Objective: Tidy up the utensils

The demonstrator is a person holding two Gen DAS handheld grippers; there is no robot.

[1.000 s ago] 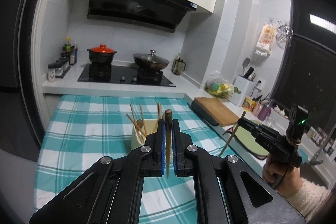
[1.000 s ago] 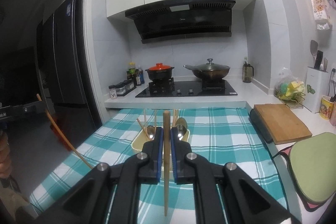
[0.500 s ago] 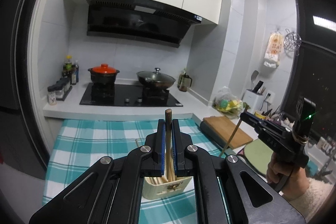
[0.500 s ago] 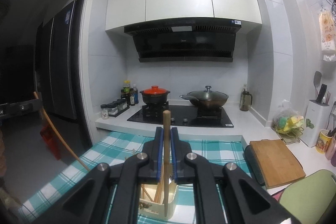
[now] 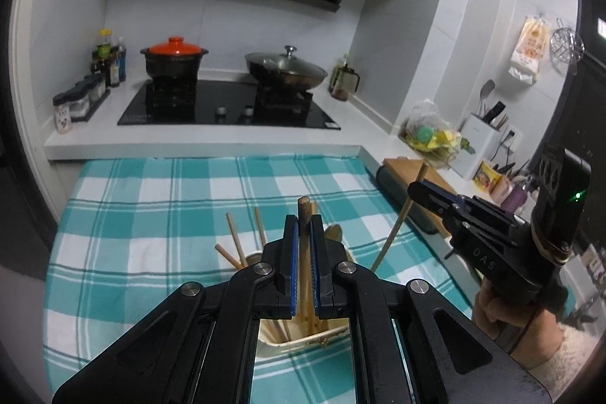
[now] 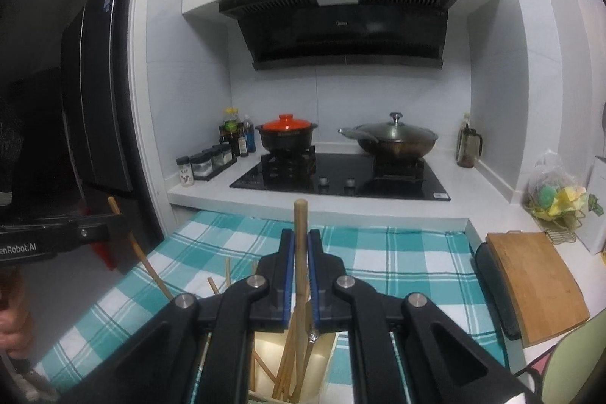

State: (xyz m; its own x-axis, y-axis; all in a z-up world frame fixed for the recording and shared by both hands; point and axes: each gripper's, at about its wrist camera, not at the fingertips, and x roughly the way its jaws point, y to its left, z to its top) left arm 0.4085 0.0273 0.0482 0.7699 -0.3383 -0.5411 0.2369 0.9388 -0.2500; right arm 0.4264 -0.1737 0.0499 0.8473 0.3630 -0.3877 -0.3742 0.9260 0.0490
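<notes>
My left gripper (image 5: 303, 233) is shut on a wooden chopstick (image 5: 303, 264) that stands upright with its lower end inside the cream utensil holder (image 5: 303, 341). My right gripper (image 6: 299, 252) is shut on another wooden chopstick (image 6: 300, 252), also upright, its lower end down in the same holder (image 6: 322, 358). Several chopsticks (image 5: 235, 245) and a spoon (image 5: 334, 233) stand in the holder. The right gripper and its chopstick also show in the left wrist view (image 5: 424, 194); the left gripper with its chopstick shows in the right wrist view (image 6: 110, 226).
The holder stands on a teal checked cloth (image 5: 151, 214). Behind it is a black hob (image 5: 227, 105) with an orange-lidded pot (image 5: 174, 61) and a wok (image 5: 286, 70). A wooden cutting board (image 6: 530, 279) lies to the right, spice jars (image 6: 204, 165) to the left.
Both grippers have come down over the holder with their chopsticks; the lower ends now reach inside it. The left view has tilted down toward the cloth.
</notes>
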